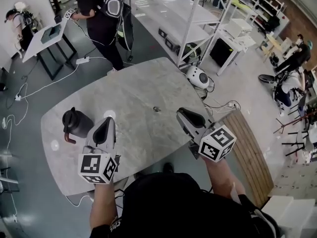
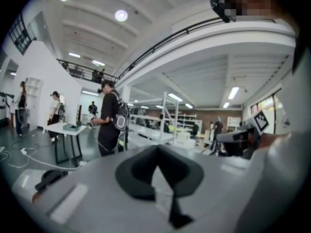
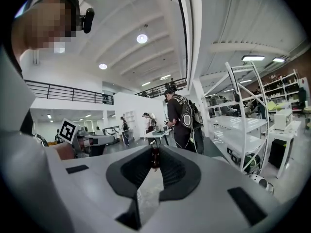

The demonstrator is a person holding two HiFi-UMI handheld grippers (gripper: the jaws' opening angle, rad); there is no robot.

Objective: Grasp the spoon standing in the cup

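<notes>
Over the grey stone worktop [image 1: 133,90], a person is holding two tongs side by side, and both are pointing away from the body, nearly level. The left tongs [image 1: 109,119] are hanging above the near left part of the worktop. They are close to a black jug [image 1: 75,122] with a red-brown handle, which is standing upright near the left edge. In the left gripper view the dark pads are meeting at their tips with nothing between them, so the left tongs are clenched and empty. The right tongs [image 1: 180,111] are hanging above the near right part, well apart from the jug. In the right gripper view the tips are pinching a thin dark brown thing that looks like the spoon [image 3: 154,157]. It is sitting upright between the pads, and only a short bit of it is showing. A tiny dark thing [image 1: 156,109] is lying near the middle of the worktop, too small to tell what it is. A person in black clothes [image 1: 101,14] is standing on the floor past the far edge, beside a small white table [image 1: 47,36]. A wooden bench [image 1: 250,152] is sitting along the right side of the worktop.
</notes>
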